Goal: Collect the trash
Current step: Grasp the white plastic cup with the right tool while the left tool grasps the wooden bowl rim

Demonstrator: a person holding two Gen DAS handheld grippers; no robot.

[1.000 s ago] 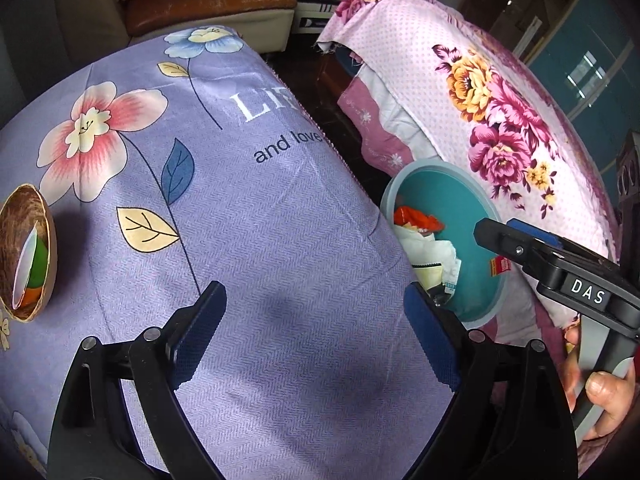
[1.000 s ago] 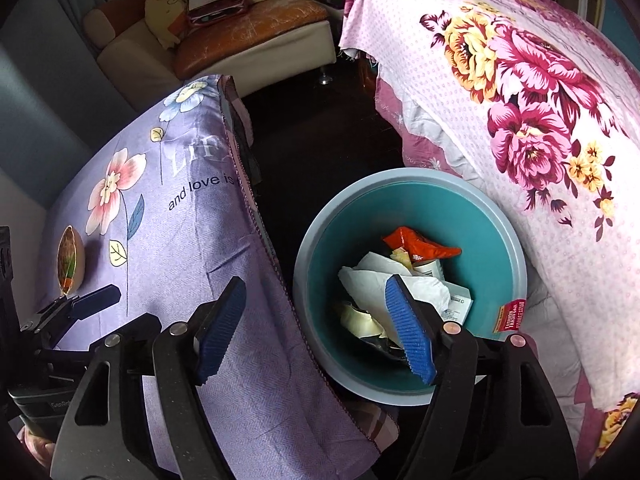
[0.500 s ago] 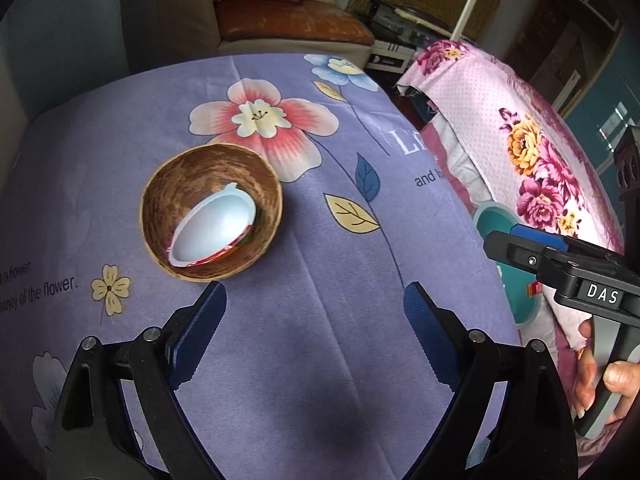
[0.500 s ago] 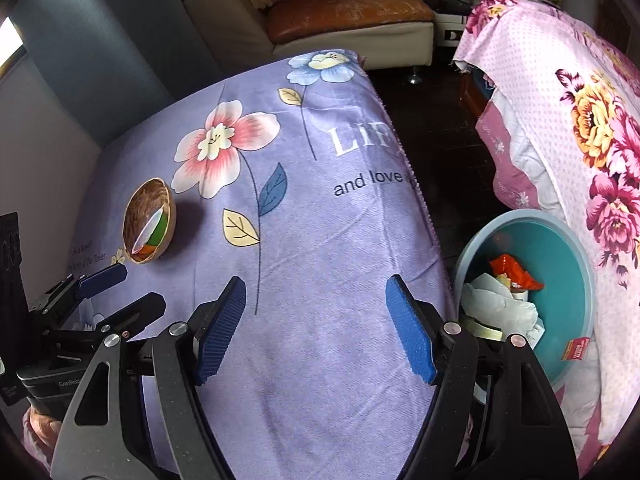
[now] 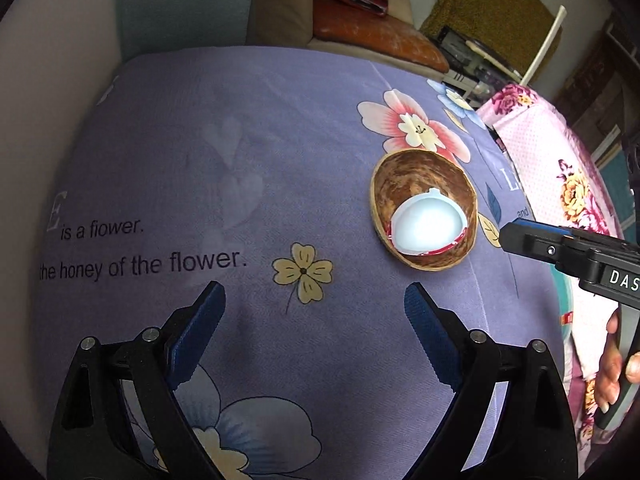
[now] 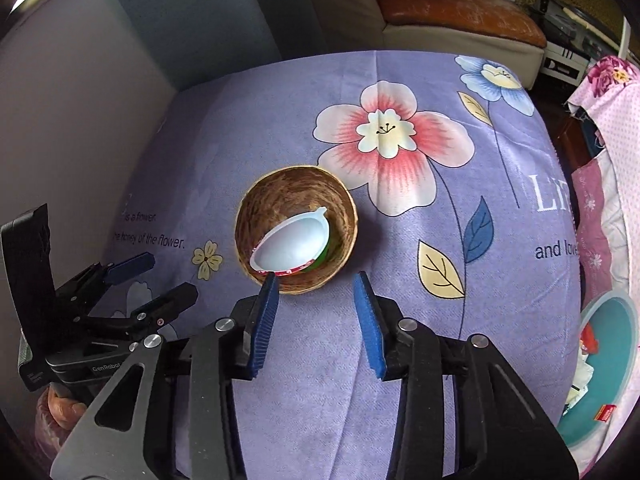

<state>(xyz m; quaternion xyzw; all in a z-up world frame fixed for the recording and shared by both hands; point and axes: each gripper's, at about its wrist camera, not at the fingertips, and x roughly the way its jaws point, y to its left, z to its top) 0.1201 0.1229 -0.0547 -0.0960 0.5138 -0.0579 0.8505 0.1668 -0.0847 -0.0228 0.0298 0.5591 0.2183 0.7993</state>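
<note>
Brown bowl (image 6: pixel 295 236) on the purple flower cloth (image 6: pixel 400 360) of the bench, with an empty white cup (image 6: pixel 292 246) tipped inside. Right claw (image 6: pixel 316 320) just in front of the bowl, pads just pulled closer, nothing gripped. Left claw (image 5: pixel 312 332) wide apart, nothing gripped.

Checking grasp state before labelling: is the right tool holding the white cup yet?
No, the right tool has nothing between its pads, and the white cup lies tilted in the brown bowl.
</note>
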